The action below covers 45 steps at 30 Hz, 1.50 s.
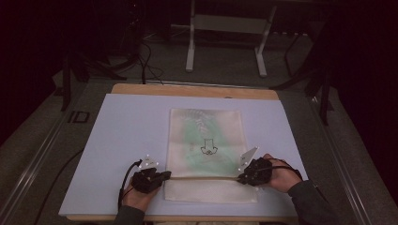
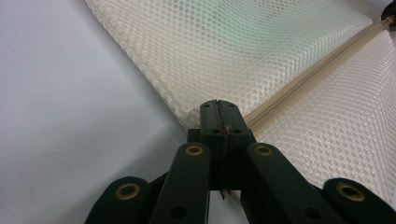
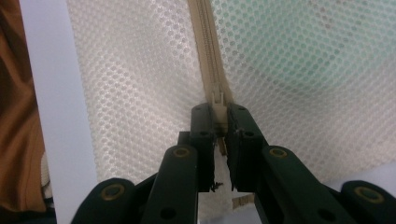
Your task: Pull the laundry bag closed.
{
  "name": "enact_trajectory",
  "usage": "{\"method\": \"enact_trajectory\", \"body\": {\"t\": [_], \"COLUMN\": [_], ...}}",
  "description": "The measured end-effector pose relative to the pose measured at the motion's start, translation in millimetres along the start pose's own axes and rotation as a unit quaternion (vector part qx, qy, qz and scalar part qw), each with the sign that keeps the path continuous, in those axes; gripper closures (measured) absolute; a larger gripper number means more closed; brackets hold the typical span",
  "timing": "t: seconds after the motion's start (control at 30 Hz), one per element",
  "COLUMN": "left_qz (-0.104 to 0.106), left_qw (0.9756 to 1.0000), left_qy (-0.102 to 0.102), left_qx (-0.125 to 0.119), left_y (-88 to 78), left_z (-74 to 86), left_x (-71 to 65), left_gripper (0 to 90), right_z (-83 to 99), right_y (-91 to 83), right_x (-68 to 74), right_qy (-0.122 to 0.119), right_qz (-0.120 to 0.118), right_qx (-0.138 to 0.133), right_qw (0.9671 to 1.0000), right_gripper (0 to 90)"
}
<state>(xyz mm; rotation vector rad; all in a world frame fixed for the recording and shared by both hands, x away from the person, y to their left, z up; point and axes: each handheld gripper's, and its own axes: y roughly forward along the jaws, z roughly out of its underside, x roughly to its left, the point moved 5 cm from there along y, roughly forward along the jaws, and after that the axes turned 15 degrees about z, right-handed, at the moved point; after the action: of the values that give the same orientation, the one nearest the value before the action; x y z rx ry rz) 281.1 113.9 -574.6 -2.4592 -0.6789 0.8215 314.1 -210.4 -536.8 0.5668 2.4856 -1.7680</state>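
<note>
A cream mesh bag with something green inside and a small black print lies flat on the white board. Its zipper runs across near the front end. My left gripper is at the zipper's left end, jaws shut on the bag's edge, where the zipper tape ends. My right gripper is at the zipper's right end. In the right gripper view it is shut on the zipper pull, and the closed zipper tape stretches away ahead.
The board rests on a wooden tabletop, with grey carpet around it. White stand legs and cables are on the floor beyond the table. Something brown lies past the board's edge in the right gripper view.
</note>
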Motion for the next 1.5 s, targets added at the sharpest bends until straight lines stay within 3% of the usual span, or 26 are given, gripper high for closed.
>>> {"method": "enact_trajectory", "body": {"t": [0.2, 0.7, 0.83, 1.07, 1.5], "left_qz": [0.0, 0.0, 0.0, -0.003, 0.0], "left_qw": [1.0, 1.0, 1.0, 1.0, 0.9999], "left_qy": [0.0, 0.0, 0.0, 0.009, 0.013], "left_qx": [0.0, 0.0, 0.0, -0.002, -0.004], "left_y": [0.0, 0.1, 0.1, 0.0, -0.7], "left_z": [0.0, 0.0, 0.1, 0.3, 0.0], "left_x": [0.0, -0.1, -0.3, -1.0, -2.8], "left_gripper": [89.5, 89.5, 89.5, 89.3, 86.2], "right_z": [7.3, 36.4, 37.5, 41.1, 60.8], "right_y": [-0.9, -10.8, -11.2, -10.6, -17.3], "right_x": [-1.8, -9.9, -9.9, -9.1, -10.6], "right_qy": [0.006, 0.047, 0.05, 0.046, 0.094], "right_qz": [0.001, 0.003, 0.003, 0.011, 0.024], "right_qx": [0.001, -0.009, -0.012, 0.004, -0.027], "right_qw": [1.0, 0.9988, 0.9987, 0.9989, 0.9949], "right_gripper": [82.2, 82.2, 82.2, 77.3, 71.9]}}
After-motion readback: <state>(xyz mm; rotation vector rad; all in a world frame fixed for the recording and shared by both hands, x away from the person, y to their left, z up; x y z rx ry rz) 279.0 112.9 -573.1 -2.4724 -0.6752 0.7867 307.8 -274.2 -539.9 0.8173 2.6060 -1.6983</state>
